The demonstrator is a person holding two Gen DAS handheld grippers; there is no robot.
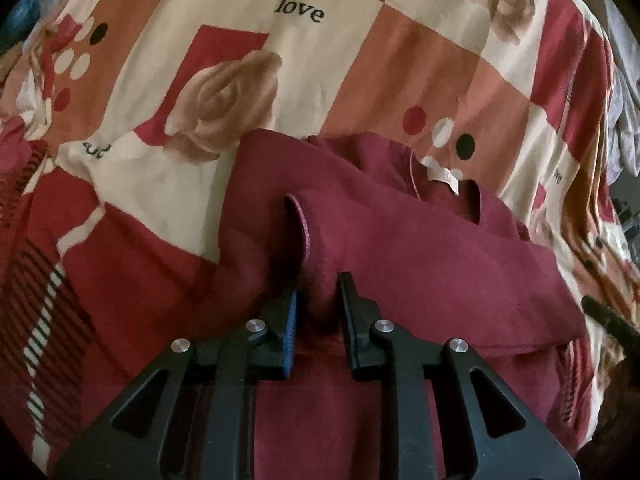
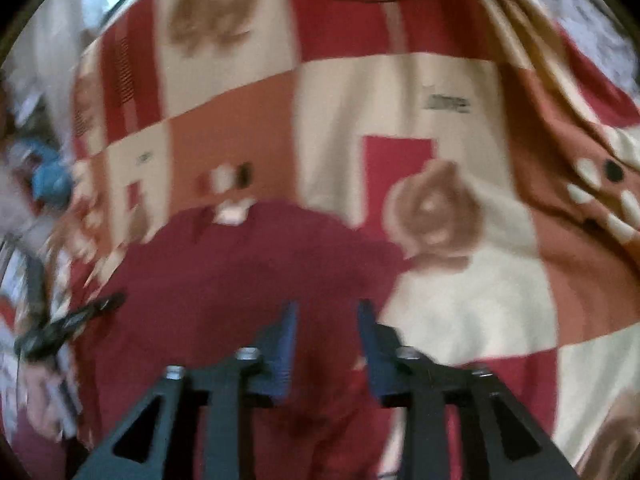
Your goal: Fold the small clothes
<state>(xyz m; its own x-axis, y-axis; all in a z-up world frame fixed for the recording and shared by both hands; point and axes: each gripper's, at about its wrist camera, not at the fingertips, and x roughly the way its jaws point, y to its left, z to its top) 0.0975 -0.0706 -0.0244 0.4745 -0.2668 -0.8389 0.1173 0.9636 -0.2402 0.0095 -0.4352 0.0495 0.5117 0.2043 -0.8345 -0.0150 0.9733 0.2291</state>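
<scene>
L gripper (image 1: 316, 300) clamped on a raised hemmed fold of the maroon shirt (image 1: 400, 248), which lies on the patchwork bedspread (image 1: 320, 60), collar label (image 1: 442, 176) at far end; R gripper (image 2: 328, 332) jaws apart over shirt's near part, nothing visibly gripped (blurred).

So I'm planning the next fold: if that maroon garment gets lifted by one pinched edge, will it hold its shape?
Probably not. The maroon garment already drapes in soft folds over the patterned bedspread, so it looks floppy. The bunch between the left gripper fingers crumples easily. Likely light; its matte knit seems unlikely to slip.
</scene>
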